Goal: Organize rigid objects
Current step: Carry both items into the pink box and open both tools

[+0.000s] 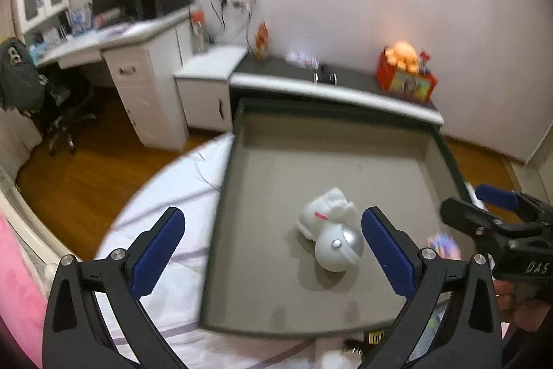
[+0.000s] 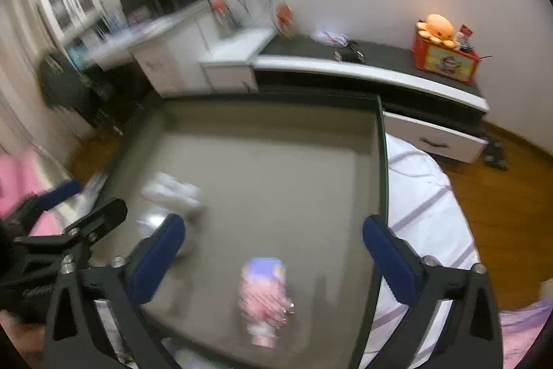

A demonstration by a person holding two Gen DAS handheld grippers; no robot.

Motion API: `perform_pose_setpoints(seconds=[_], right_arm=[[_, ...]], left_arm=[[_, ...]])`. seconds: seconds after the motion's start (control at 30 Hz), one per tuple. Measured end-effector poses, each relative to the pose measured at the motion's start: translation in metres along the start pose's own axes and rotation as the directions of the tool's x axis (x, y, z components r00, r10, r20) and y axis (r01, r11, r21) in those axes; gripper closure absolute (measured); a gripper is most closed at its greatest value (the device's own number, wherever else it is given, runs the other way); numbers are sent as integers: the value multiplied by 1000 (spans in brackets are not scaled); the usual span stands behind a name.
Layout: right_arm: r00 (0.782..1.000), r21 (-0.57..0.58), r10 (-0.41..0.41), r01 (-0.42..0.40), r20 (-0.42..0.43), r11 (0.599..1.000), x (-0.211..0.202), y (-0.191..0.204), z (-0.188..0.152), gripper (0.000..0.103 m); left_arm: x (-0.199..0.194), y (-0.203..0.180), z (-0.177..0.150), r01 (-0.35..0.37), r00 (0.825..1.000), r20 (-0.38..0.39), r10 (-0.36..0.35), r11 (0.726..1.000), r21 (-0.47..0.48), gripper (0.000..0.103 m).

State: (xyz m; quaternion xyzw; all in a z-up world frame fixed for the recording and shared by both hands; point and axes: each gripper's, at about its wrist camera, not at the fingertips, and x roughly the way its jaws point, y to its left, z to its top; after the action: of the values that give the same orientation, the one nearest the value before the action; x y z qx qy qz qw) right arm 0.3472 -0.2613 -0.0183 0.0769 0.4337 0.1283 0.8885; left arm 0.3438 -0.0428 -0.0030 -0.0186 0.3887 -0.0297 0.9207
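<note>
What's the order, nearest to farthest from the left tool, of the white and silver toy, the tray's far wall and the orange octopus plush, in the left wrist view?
From the left tool:
1. White and silver toy, on the tray floor just right of centre between the open fingers.
2. Tray's far wall, beyond the toy.
3. Orange octopus plush, on the red box at the wall, upper right.

The tray [image 1: 262, 306] is showing grey-brown inside a dark green rim, the toy [image 1: 331, 227] white and silver, the figure [image 2: 264, 296] pink and lilac, the pads [image 1: 157, 251] blue.
</note>
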Motion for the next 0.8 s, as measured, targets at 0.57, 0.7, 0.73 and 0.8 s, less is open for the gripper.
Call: perform_pose_setpoints(seconds=[0.57, 0.7, 0.73, 0.8], right_arm=[[966, -52, -81, 97, 247, 994, -128, 73, -69, 0], [959, -69, -69, 91, 274, 993, -139, 79, -85, 0], [956, -72, -71, 94, 283, 993, -142, 81, -89, 0], [953, -67, -80, 104, 291, 992, -143, 78, -93, 0]], left_arm=[[-115, 12, -63, -87, 988, 126, 85, 996, 12, 0], [-130, 13, -83, -144, 982, 126, 142, 990, 7, 0], [-133, 13, -87, -159, 980, 122, 158, 987, 0, 0], [-140, 15, -97, -182, 976, 120, 183, 983, -19, 0]])
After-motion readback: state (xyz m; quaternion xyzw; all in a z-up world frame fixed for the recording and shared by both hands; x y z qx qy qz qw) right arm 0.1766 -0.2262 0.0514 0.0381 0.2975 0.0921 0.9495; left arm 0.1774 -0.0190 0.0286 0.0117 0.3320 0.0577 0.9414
